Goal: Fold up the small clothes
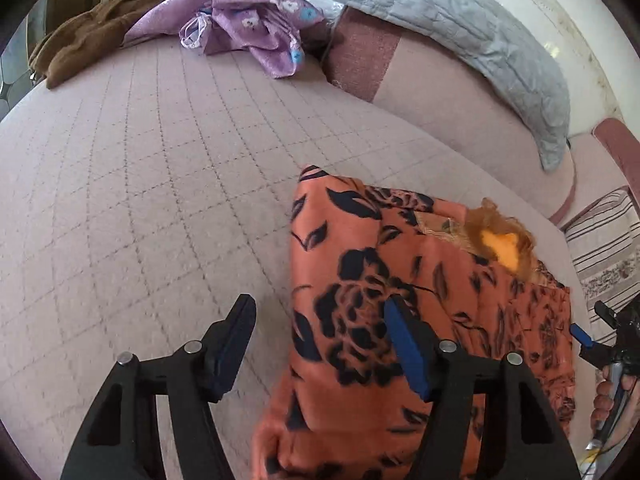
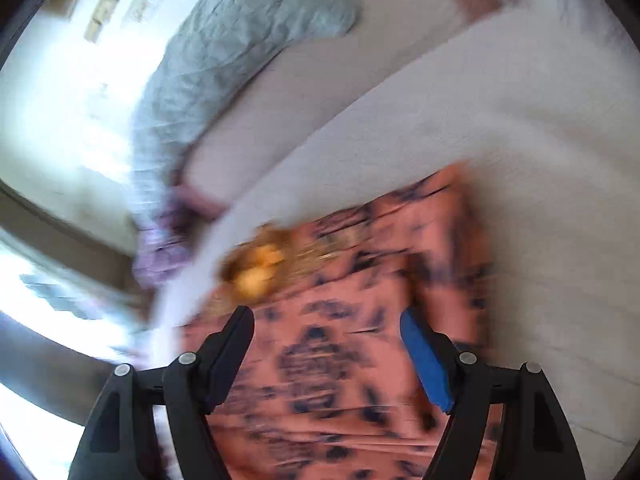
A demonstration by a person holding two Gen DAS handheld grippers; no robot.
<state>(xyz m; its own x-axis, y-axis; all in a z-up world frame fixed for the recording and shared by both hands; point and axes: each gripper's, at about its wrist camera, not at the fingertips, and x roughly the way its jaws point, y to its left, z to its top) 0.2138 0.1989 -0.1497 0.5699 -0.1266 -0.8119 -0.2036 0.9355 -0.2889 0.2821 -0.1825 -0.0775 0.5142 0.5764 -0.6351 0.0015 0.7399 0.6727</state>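
Orange garment [image 1: 400, 280]: floral print, lying on the quilted bed [image 1: 140, 180].
Left wrist view only: purple cloth [image 1: 248, 28], brown cloth [image 1: 92, 28] far beyond the garment.
Left tongs [image 1: 320, 312]: spread, empty, straddling the garment's edge.
Right tongs [image 2: 326, 320]: spread, empty, over the garment [image 2: 340, 340].

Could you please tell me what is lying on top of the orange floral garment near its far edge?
On the orange floral garment, a smaller brownish, partly sheer piece with a bright yellow patch rests near the far edge. The fabric beneath it is covered, and what kind of item it is cannot be told.
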